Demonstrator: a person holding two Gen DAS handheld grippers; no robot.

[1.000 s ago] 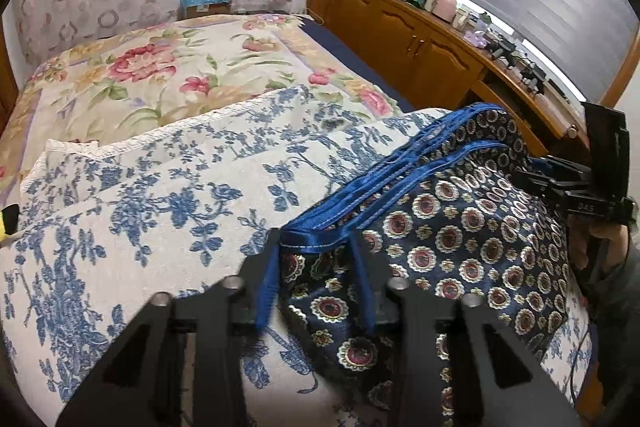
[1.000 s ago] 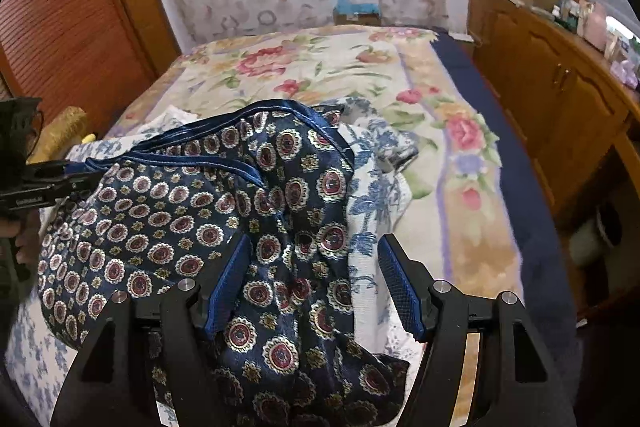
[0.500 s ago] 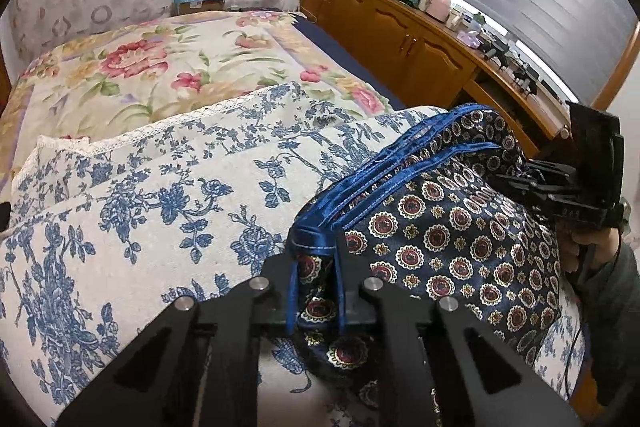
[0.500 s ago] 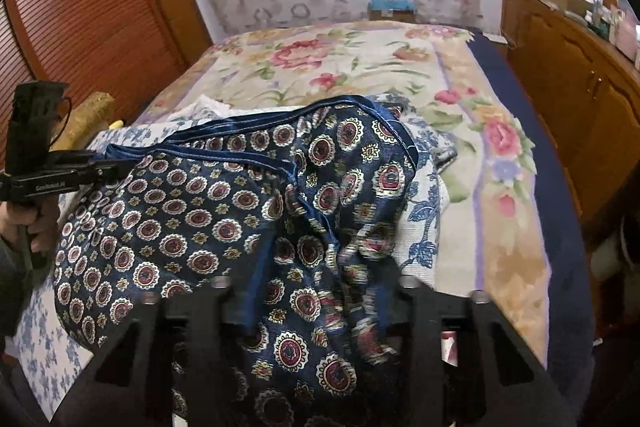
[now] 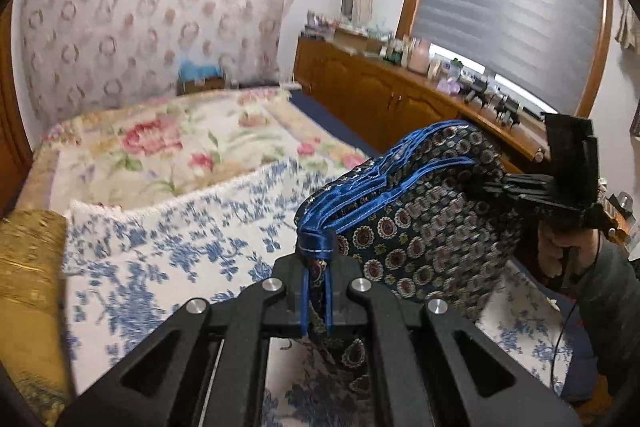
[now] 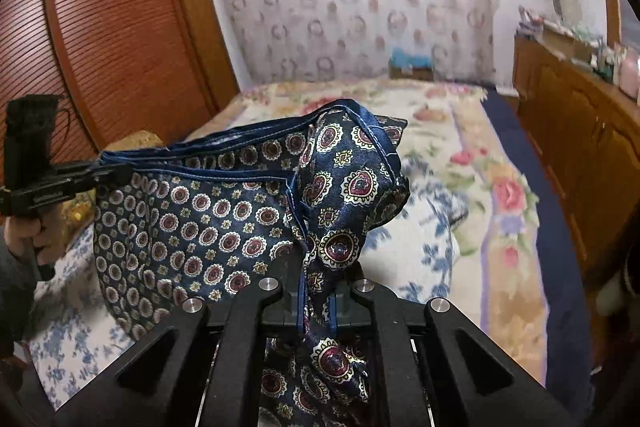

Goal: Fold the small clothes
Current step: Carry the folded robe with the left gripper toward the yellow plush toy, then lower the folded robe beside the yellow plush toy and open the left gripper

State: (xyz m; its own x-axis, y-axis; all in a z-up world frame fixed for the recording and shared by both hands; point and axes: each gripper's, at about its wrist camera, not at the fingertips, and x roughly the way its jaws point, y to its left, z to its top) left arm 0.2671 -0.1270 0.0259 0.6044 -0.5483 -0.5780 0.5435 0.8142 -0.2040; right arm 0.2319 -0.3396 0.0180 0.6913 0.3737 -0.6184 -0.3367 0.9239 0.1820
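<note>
Both grippers clamp the navy patterned garment (image 5: 420,227); left gripper (image 5: 317,291) pinches its blue-trimmed edge; right gripper (image 6: 316,297) grips bunched fabric; garment hangs stretched between them above the bed (image 5: 168,147).

Garment's lower part: the navy patterned shorts (image 6: 224,227) run down behind the right gripper (image 6: 316,307) and off the bottom edge; the hem is unseen.
Pinched cloth: the blue pads (image 5: 306,291) of the left gripper (image 5: 317,291) cover the waistband corner they clamp.
Dresser-top items (image 5: 448,73): too small and soft to name.
Blue thing on a box (image 6: 412,61) by the far wall: blurred, unidentifiable.
Person's hand (image 5: 560,247): partly hidden behind the other gripper's handle.
Bedspread (image 5: 168,143): motion-smeared print.
</note>
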